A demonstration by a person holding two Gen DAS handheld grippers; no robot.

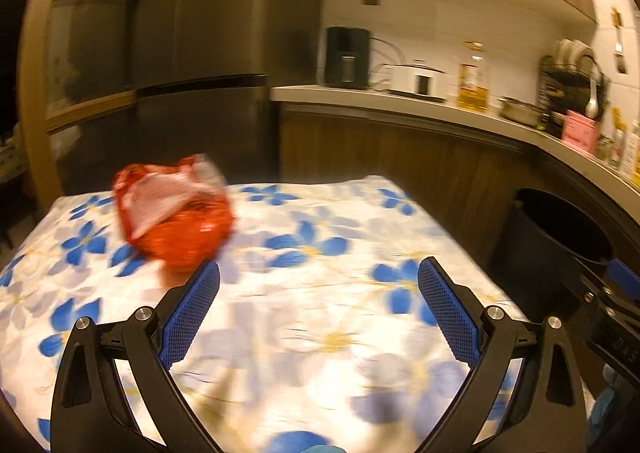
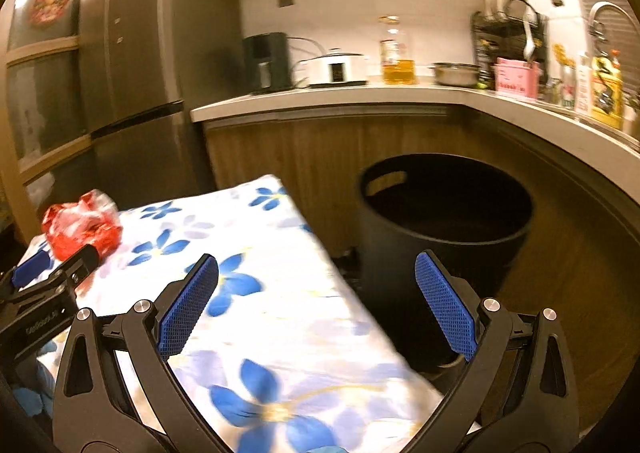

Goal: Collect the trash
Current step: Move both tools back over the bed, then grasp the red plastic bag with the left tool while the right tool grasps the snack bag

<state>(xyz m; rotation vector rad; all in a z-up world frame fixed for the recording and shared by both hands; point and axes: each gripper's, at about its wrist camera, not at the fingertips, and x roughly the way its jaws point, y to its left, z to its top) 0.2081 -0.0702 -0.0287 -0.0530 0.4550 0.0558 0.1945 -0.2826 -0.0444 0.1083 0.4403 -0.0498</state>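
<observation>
Bench (image 1: pixel 280 333): covered by a white cloth with blue flowers; near, left and right edges cut off in the left wrist view, far edge visible against dark cabinet fronts. Most of the cloth lies bare.

Red wrapper (image 1: pixel 174 213): crumpled red and white plastic trash, resting on the cloth toward the far left corner of the bench. Blurred in both views; print unreadable.

Left claw (image 1: pixel 319 307): open wide, nothing between its blue pads, held above the bare cloth. Its left finger tip sits just below the red wrapper in the frame; contact cannot be told.

Right claw (image 2: pixel 317 307): open wide, empty, positioned over the right edge of the bench, with one finger before the cloth and the other before the bin.

Black bin (image 2: pixel 444 221): round, open-topped, with a handle slot near the rim, standing on the floor just beside the right edge of the bench. Interior dark; contents cannot be made out. Lower part hidden behind the right claw.

Kitchen counter (image 2: pixel 320 97): runs behind and curves to the right, carrying appliances and bottles, well apart from the bench.

Refrigerator (image 2: pixel 132 53): tall, dark, beyond the far left corner.
</observation>
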